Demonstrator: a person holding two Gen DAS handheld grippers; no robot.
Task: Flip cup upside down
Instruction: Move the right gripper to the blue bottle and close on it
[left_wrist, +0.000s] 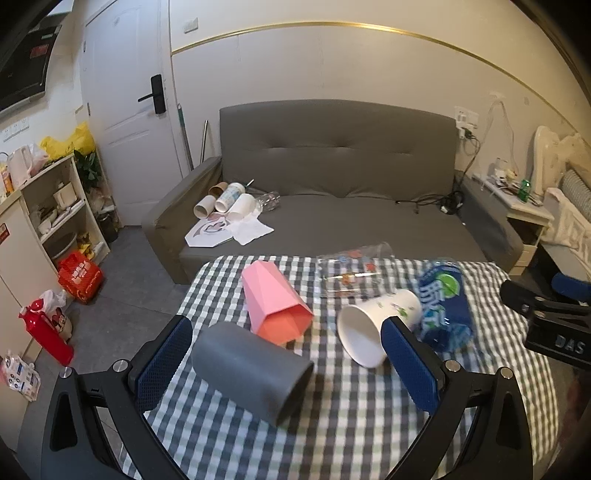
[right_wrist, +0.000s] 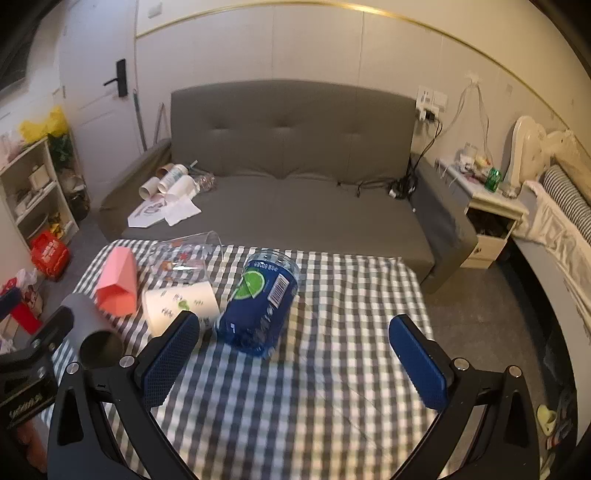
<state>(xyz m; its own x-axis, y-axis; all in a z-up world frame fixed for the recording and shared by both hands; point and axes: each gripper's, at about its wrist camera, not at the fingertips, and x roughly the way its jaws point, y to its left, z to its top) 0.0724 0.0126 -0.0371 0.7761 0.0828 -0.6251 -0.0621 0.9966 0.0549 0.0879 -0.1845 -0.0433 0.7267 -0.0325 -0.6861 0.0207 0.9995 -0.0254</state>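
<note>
Several cups lie on their sides on the checked tablecloth (left_wrist: 351, 424). A grey cup (left_wrist: 251, 371) lies between the fingers of my open left gripper (left_wrist: 286, 363), mouth toward me; it also shows in the right wrist view (right_wrist: 90, 332). A pink faceted cup (left_wrist: 275, 301), a white printed paper cup (left_wrist: 376, 326), a clear printed glass (left_wrist: 354, 273) and a blue labelled cup (left_wrist: 445, 302) lie beyond. My right gripper (right_wrist: 295, 363) is open and empty, with the blue cup (right_wrist: 258, 302) just ahead of its left finger.
A grey sofa (left_wrist: 332, 192) stands behind the table, with paper cups and papers (left_wrist: 229, 214) on its left seat. Shelves (left_wrist: 62, 206) and red bags (left_wrist: 79, 275) are at the left. A nightstand (right_wrist: 491, 206) and bed are at the right.
</note>
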